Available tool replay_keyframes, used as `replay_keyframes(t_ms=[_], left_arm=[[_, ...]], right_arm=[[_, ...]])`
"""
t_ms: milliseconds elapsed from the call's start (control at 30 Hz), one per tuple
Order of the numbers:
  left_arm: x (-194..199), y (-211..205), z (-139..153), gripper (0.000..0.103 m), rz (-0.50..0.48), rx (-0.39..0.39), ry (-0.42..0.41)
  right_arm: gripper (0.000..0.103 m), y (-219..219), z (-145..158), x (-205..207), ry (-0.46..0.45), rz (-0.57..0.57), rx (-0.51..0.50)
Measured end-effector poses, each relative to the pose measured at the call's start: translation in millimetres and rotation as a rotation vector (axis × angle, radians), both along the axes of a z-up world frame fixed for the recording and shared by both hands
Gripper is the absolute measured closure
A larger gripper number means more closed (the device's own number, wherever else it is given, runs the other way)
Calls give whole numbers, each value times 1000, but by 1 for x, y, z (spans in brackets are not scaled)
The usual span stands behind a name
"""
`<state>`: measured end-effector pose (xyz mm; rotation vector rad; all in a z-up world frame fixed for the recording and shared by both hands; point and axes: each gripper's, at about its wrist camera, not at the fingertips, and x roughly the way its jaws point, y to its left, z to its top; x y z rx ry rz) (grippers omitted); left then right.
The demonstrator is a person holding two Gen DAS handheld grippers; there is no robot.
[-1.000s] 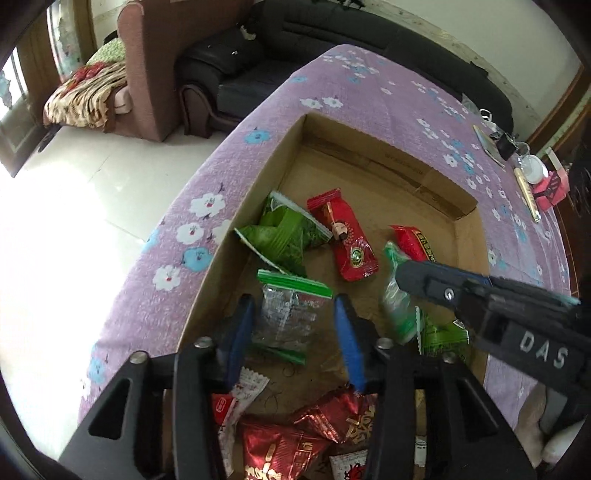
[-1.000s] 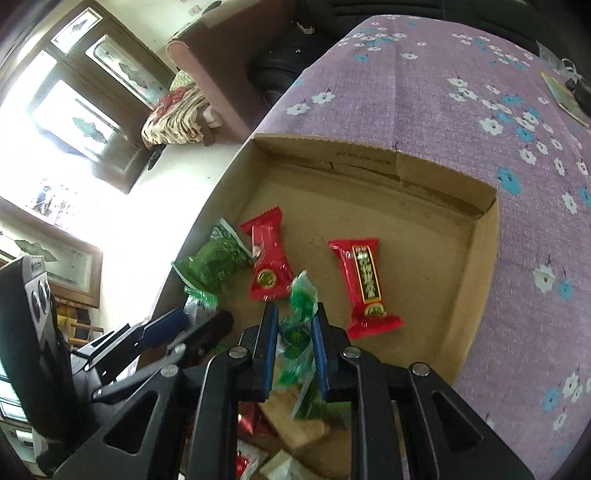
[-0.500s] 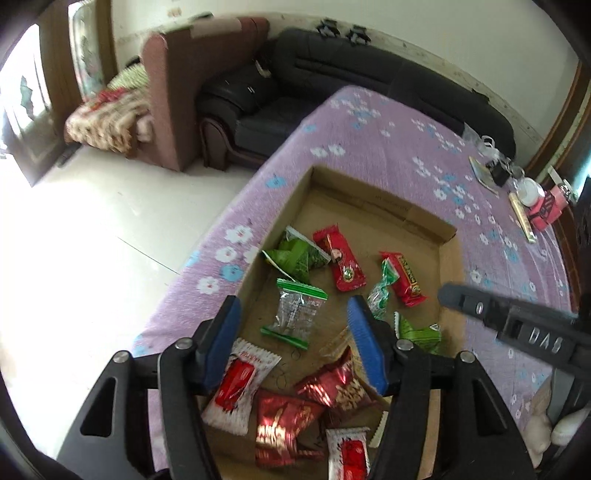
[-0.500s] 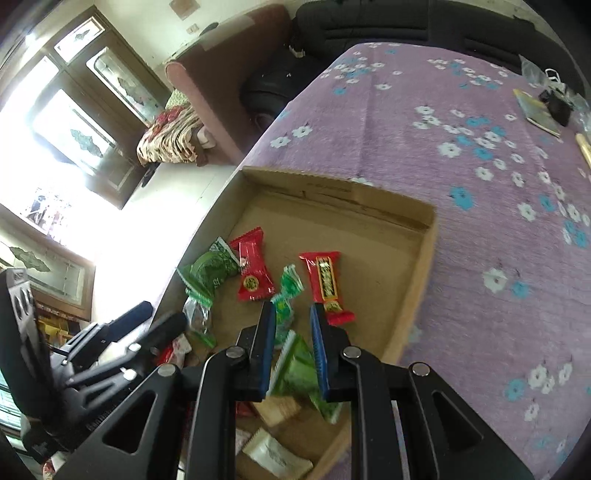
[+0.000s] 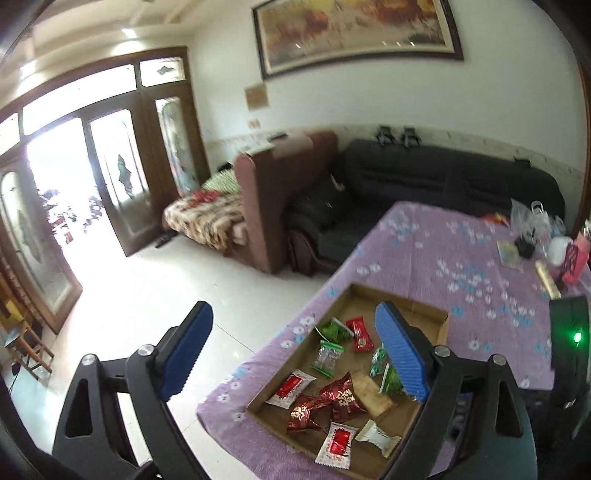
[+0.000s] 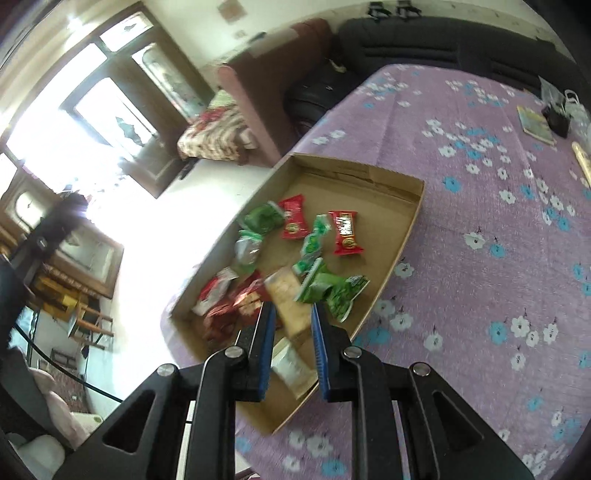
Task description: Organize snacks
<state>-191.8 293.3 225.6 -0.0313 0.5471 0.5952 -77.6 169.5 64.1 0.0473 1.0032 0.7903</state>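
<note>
1. Bench [image 5: 461, 258] covered by a purple cloth with white and blue flowers, filling the right side of both views.
2. Shallow cardboard tray [image 6: 402, 236] lying flat on that cloth, near the bench edge that faces the room.
3. Snacks [image 5: 332, 376] scattered inside the tray: green packets [image 6: 328, 288] and two red bars [image 6: 345, 232] toward the far end, a clear silver packet with a green strip [image 5: 327, 357] in the middle, shiny red wrappers [image 5: 332, 402], a tan packet [image 6: 291, 299] and white-and-red sachets [image 5: 336, 443] toward the near end.
4. Left gripper [image 5: 291, 354] raised well above the tray, fingers [image 5: 402, 354] spread wide, nothing between them.
5. Right gripper [image 6: 291, 343] over the near end of the tray, fingers [image 6: 319, 350] parted by a narrow gap, gripping nothing; the tan packet seen through the gap lies on the tray floor.
6. Small clutter at the far corner of the bench: a booklet [image 6: 535, 123], a dark pouch [image 6: 557, 116], clear bags [image 5: 532, 218], a pink box [image 5: 576, 258].
7. Black sofa [image 5: 443, 181] against the wall beyond the bench, with a brown armchair [image 5: 266, 206] beside it carrying a patterned blanket [image 5: 207, 210].
8. White tiled floor [image 5: 155, 291], glaring under light from tall wood-framed glass doors [image 5: 110, 166] on the left.
9. Large framed painting [image 5: 354, 33] high on the pale wall above the sofa.
</note>
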Motion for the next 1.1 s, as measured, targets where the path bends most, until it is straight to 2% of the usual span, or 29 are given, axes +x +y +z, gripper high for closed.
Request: replay_keyframes(t_ms=[167,367,500,633,800,933,1100], left_arm=[[-25,-15,20,10,71,2,-41],[-44,-30,31,10,161,53,-52],[-51,-42,36,10,165,77,-74],[-53,-50,41,10,157,89,-86],[-54,-54,41,10,146,95,-78],[-53,-50,36,10,129,70,-49],[-51,-40,23,10,107,-6,-18]], right_arm=[[78,-14,19,-23,-60,46,33],[75,-28,27,-41,-94,74,57],[75,-35,33,-48,-116,81,67],[67,-38,40,-55,-157,84,70],[63,-38,40,-58,-169,85,62],[61,-36,40,-60,-176,84,52],[58,-31,35,-62,-177,79,30]])
